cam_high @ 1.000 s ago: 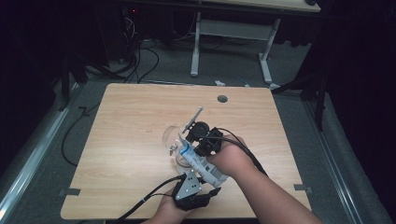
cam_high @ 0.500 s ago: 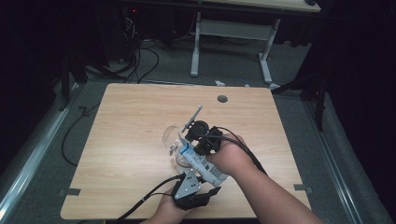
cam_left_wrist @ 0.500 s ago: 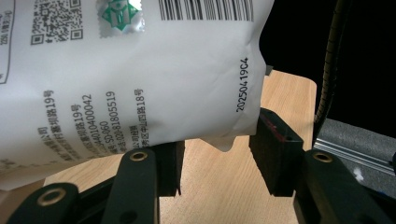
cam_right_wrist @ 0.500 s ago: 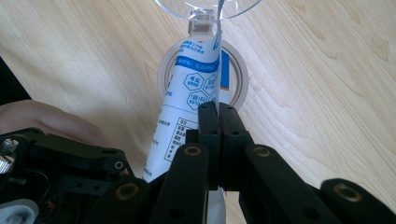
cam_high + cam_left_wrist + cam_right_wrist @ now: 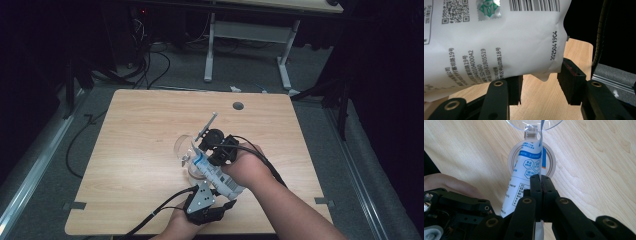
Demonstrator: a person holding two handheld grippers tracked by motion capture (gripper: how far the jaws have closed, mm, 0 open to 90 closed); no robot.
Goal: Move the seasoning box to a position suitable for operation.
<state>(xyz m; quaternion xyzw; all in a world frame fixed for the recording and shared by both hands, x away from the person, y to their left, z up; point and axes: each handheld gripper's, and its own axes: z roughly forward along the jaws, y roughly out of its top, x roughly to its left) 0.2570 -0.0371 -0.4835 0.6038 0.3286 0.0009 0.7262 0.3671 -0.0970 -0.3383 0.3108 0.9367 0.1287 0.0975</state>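
Note:
A white pouch with blue print hangs tilted, its upper end over a clear round jar on the wooden table. My left gripper comes in from the near edge and is shut on the pouch's lower end, its jaws well apart around the full bag. My right gripper is shut on the pouch's thin flat edge. In the right gripper view the pouch points into the jar's pale ring-shaped mouth, with the clear hinged lid beyond.
A round cable hole sits near the table's far edge. Black cables trail from the left gripper off the near edge. More cables and the white legs of another desk stand on the floor behind.

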